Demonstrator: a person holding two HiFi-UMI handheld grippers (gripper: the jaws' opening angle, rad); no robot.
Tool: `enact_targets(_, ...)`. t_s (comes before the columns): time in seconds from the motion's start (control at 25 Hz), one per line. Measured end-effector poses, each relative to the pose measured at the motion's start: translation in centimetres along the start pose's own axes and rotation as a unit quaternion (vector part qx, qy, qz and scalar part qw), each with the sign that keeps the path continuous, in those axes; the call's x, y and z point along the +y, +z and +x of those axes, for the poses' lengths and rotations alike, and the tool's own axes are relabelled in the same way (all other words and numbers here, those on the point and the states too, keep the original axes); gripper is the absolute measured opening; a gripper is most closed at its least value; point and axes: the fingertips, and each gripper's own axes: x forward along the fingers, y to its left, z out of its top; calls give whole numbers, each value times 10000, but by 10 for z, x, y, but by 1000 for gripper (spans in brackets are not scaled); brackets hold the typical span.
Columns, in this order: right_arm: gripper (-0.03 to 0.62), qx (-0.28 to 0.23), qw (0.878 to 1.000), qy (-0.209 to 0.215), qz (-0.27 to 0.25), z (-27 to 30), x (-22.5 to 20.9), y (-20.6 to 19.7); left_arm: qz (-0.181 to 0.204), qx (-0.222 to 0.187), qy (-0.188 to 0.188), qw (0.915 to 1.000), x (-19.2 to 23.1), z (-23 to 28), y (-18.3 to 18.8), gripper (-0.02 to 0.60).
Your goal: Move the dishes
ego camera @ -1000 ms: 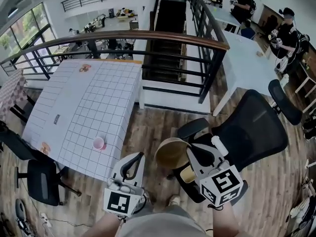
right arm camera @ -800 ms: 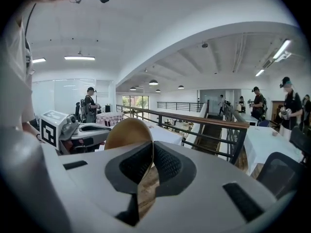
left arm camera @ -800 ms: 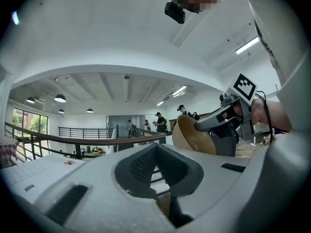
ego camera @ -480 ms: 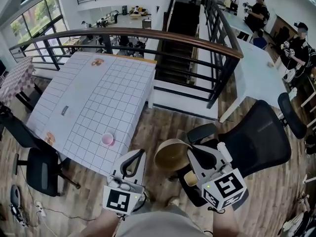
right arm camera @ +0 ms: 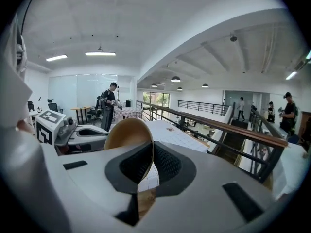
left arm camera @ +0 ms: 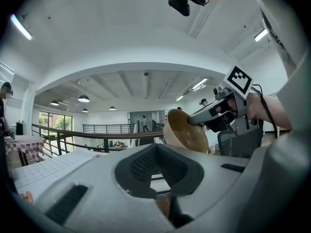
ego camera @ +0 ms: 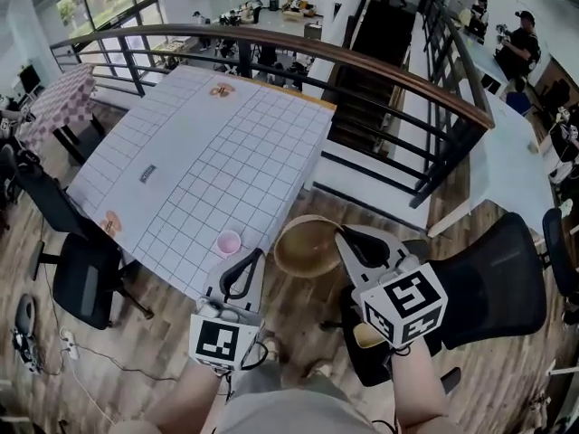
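Bowl (ego camera: pixel 306 248) now nearer table (ego camera: pixel 204 165) — in rt hand-held gripper (ego camera: pixel 347 240)

In the head view, your right gripper (ego camera: pixel 344 240) covers the rim of the bowl (ego camera: pixel 303 247) where it is pinched. Its marker cube hides much of the black chair (ego camera: pixel 493 274) seat, and all but a sliver of a yellowish thing (ego camera: pixel 367 335) you cannot identify. Both your forearms are cut off by the bottom edge. A small orange thing (ego camera: pixel 222 89) at the far edge of the table (ego camera: pixel 208 152), another orange thing (ego camera: pixel 110 222) at its left edge and a dark label (ego camera: pixel 147 174) are too small to tell
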Motion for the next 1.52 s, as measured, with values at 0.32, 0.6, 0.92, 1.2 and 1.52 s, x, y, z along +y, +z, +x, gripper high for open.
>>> enact_targets(0.32, 28, 165, 9977, 652, 106, 110, 11, -3, 0, 213, 550, 9983, 72, 12, -41, 12)
enact_targets(0.6, 28, 651, 9945, 761, 316, 198, 5, -46, -13, 371, 924, 9950, 119, 26, -89, 12)
enact_targets(0.92, 28, 1319, 9819, 681, 1180, 277, -6, -123, -179, 943, 850, 9918, 141, 55, -159, 12)
enact_targets(1.2, 28, 1871, 9658, 268, 1777, 323, -21, -194, -457, 1139, 737, 9897, 145, 64, -190, 12)
enact_targets(1.52, 28, 2275, 9479, 13, 2229, 344, -16, -240, -624, 1457, 770, 9844, 146, 64, -218, 12)
